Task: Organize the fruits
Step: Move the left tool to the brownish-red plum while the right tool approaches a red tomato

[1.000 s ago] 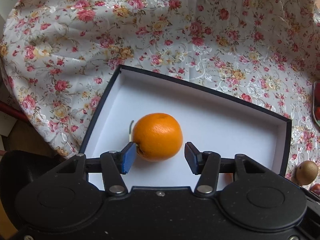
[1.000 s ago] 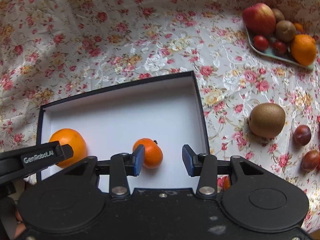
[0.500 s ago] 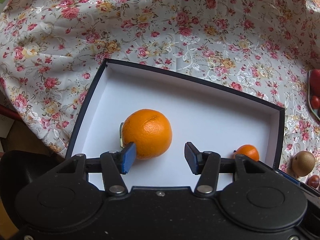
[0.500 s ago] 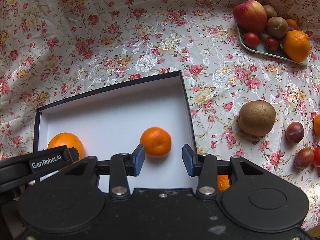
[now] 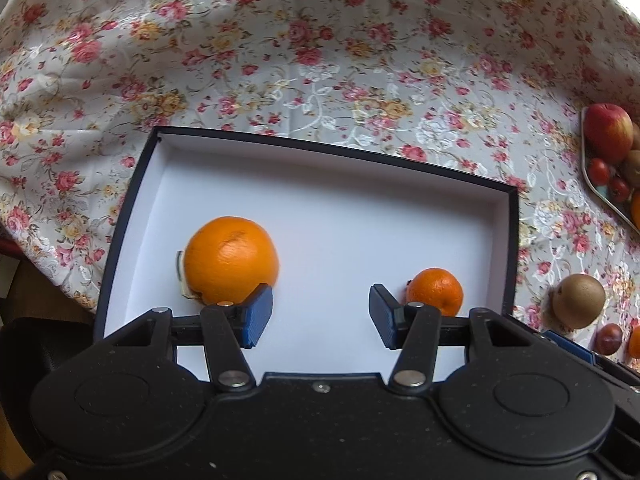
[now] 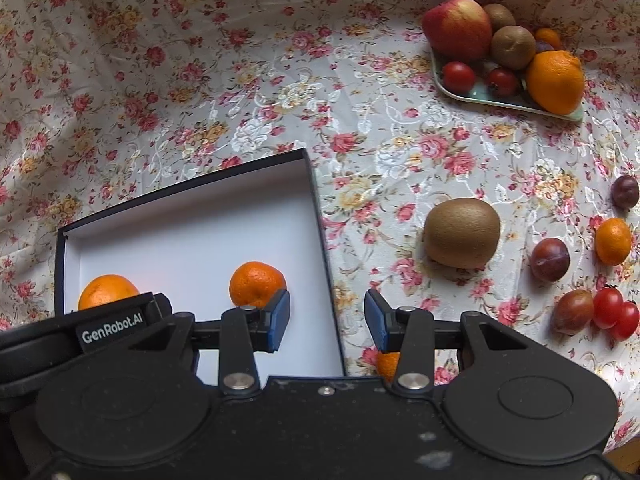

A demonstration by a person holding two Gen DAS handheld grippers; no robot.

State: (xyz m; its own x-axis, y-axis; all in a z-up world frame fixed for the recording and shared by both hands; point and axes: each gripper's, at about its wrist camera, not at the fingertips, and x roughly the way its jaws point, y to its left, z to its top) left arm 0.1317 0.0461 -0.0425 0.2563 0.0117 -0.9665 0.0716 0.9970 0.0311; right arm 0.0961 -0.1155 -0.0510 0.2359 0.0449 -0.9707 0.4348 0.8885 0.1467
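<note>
Pink-and-yellow floral tablecloth, box black outside, white inside, orange orange, brown kiwi

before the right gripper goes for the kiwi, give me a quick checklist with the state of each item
1. Right gripper empty, jaws apart: ok.
2. Left gripper empty, jaws apart: ok.
3. Orange and mandarin lie inside the box, clear of both grippers: ok.
4. Kiwi stands alone on the cloth, nothing touching it: ok.
5. Jaws wide enough for the kiwi: cannot tell.
6. Small orange fruit under the right gripper, beside the box wall, mostly hidden; whether it is in the way: cannot tell.
</note>
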